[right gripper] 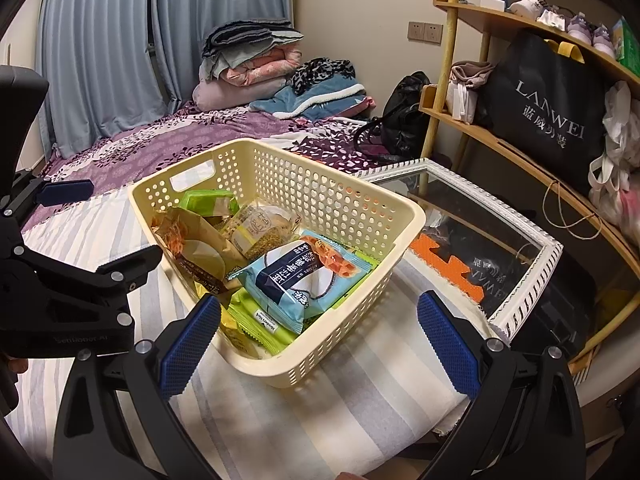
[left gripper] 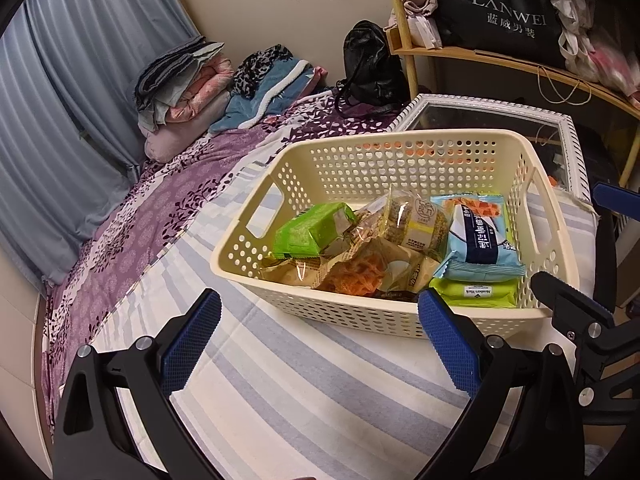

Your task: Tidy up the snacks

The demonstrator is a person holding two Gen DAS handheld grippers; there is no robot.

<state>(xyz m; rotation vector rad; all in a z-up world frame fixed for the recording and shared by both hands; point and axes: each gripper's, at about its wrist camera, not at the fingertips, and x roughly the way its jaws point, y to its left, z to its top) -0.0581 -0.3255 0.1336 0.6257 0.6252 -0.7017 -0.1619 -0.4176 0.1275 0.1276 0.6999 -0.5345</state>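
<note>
A cream perforated basket (left gripper: 352, 160) (right gripper: 340, 196) stands on the striped cloth of the bed. It holds several snack packs: a light blue pack (left gripper: 478, 240) (right gripper: 296, 276), a green box (left gripper: 308, 232) (right gripper: 208, 202), a clear pack of cakes (left gripper: 416, 220) (right gripper: 260, 228), a brown paper pack (left gripper: 360, 268) (right gripper: 200, 248) and a lime pack (left gripper: 476, 294) (right gripper: 264, 326). My left gripper (left gripper: 320, 344) is open and empty, just before the basket's near wall. My right gripper (right gripper: 320, 344) is open and empty at the basket's near corner.
A white-framed glass tabletop (left gripper: 568, 128) (right gripper: 520, 292) adjoins the bed beyond the basket. A wooden shelf (right gripper: 520, 148) with a black bag (left gripper: 504, 12) stands at the right. Folded blankets (left gripper: 188, 84) (right gripper: 252, 68) and a black handbag (left gripper: 372, 68) lie on the purple bedspread.
</note>
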